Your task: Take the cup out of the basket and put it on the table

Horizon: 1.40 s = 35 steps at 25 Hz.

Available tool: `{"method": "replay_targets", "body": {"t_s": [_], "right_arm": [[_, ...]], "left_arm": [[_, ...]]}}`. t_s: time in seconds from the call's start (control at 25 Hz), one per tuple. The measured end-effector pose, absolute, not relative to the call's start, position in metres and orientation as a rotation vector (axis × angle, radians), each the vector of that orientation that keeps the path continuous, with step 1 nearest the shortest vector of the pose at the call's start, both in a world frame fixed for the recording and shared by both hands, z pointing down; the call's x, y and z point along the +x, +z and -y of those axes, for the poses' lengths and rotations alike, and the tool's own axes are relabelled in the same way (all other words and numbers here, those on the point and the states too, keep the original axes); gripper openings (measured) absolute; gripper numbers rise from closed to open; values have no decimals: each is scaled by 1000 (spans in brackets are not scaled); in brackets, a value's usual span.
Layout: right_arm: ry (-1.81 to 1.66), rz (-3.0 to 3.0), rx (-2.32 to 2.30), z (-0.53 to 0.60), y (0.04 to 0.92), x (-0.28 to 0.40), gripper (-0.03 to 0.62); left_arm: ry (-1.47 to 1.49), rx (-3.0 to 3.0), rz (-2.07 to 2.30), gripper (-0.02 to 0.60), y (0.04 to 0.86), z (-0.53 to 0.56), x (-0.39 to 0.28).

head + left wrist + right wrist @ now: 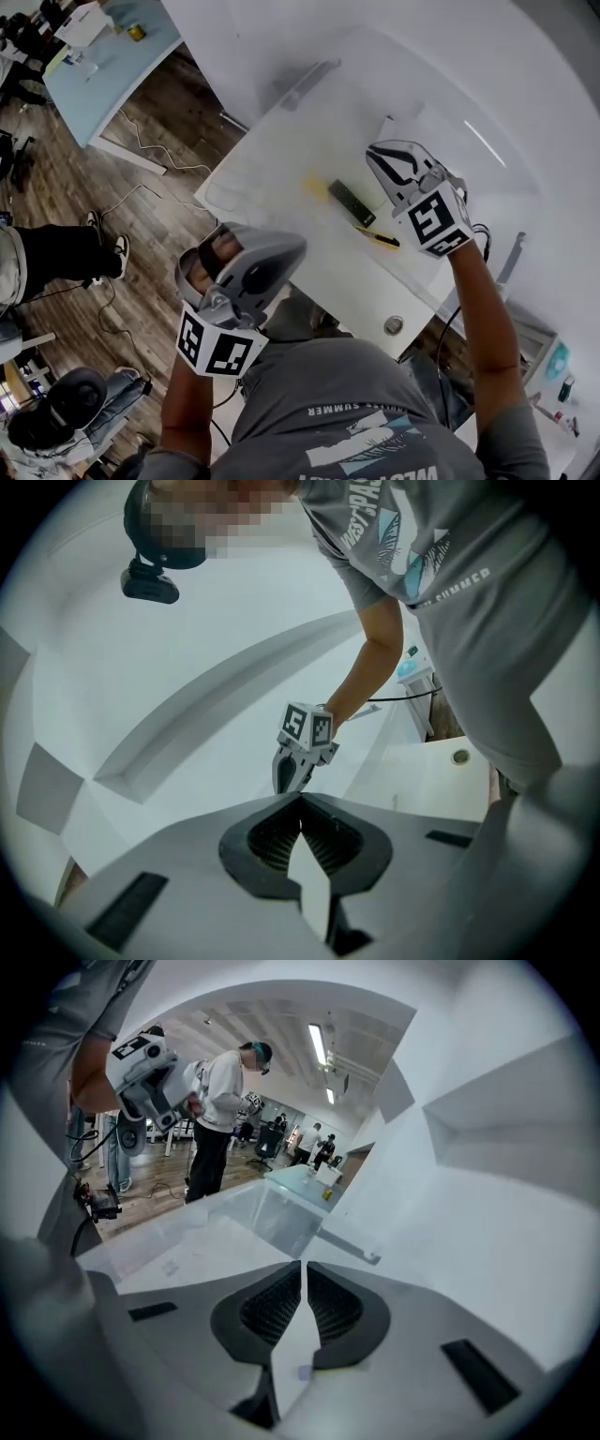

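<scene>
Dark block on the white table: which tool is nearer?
Right. The right tool is over the table close beside the dark block; the left tool is off at the table's near edge, farther away.

So the person in the grey t-shirt (328,412) has both arms out over a white table (281,159). The right gripper (380,159) is above the tabletop, its dark jaws looking pressed together, just beside a dark rectangular block (351,202) and a yellow-and-black pen-like tool (377,238). The left gripper (286,251) hangs at the table's near edge, with wood floor (159,122) and loose cables (141,192) off to the left.
</scene>
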State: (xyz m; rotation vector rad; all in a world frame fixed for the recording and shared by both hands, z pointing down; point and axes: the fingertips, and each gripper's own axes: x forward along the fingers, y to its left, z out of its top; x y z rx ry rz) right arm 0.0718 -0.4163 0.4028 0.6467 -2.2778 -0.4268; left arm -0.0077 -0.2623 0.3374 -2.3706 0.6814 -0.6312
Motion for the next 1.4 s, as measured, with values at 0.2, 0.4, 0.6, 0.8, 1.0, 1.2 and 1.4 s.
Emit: {"method": "replay_targets", "body": {"t_s": [0.2,0.4,0.6,0.8,1.0,1.2,1.4], "right_arm": [[-279,2198,544,458,480,56,68],[-148,2079,465,482,556,57,102],[-98,1964,415,494,608,60,110],[-156,1816,369,505,644,68,110],[-205,1698,326,507,661,78,37],[-240,1753,355,496,626,68,34],[-304,1840,410,475,572,62,34]], "left_arm": [[-626,-2407,-689,9,348,287,-25],[-617,-2458,-692,9,365,303,-37],[-600,-2497,-683,9,376,312,-47],[-587,-2510,-683,9,383,318,-52],[-590,-2511,-684,9,383,312,-61],[-602,-2505,-698,9,382,299,-63],[-591,-2486,-703,9,375,286,-50]]}}
